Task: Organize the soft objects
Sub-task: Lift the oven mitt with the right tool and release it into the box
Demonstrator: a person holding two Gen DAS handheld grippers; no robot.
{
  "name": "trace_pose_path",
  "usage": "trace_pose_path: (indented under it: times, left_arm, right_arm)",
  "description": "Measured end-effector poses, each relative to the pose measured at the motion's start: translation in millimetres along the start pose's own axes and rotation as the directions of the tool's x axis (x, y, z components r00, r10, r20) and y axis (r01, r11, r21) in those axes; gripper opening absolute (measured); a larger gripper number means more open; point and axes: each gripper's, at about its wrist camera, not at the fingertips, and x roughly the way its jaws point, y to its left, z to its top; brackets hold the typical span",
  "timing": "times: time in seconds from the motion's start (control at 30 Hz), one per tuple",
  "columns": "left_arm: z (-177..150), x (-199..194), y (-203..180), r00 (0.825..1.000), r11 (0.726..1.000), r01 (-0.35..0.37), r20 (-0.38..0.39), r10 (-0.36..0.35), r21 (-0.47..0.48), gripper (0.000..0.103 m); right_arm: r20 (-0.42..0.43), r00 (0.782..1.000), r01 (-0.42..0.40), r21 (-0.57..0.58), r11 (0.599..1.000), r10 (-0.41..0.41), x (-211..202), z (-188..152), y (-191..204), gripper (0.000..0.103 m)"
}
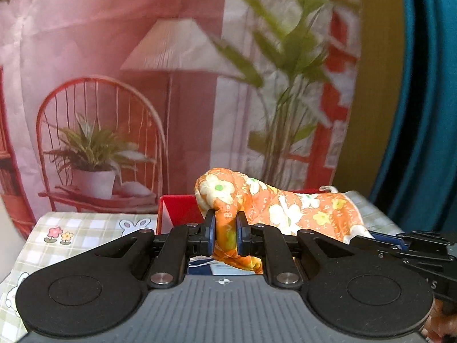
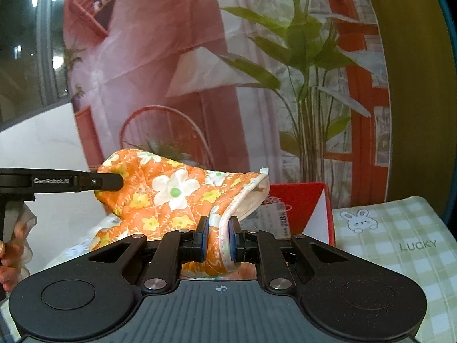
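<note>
1. A table is covered by a pale green-and-white checked cloth (image 2: 400, 245) printed with white rabbits, small flowers and the word "LUCKY".
2. An open red cardboard box (image 2: 302, 200) with white inner walls stands on it.

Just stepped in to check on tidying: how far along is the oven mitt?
Done: the orange floral mitt is picked up. In hand: left hand-held gripper and right hand-held gripper each pinch an end. Left: placing it, probably in the red box.
</note>
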Motion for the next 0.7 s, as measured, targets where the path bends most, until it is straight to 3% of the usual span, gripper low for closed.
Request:
trace_pose_path:
  times: [0.13,0.33,0.7]
  left_arm:
    - [4,38,5,0.998,1.000,-0.024,-0.064,0.022,-0.019,0.015]
    - [1,76,3,0.987,1.000,-0.021,-0.158,0.019,-0.008,0.015]
    - [-4,98,14,0.979,0.999,-0.041,-0.201,0.040,0.001,0.016]
  right_arm:
    - [-0.018,0.999,0.027,-0.020,0.999,-0.027,32,2,-4,0.013]
    - [-0.121,0.989,0.082,-0.042,0.996,-0.087,68,-3,-7,0.013]
    - [-0.181,0.980,0.079,-0.019,0.997,-0.081,90,-13,-6,0.013]
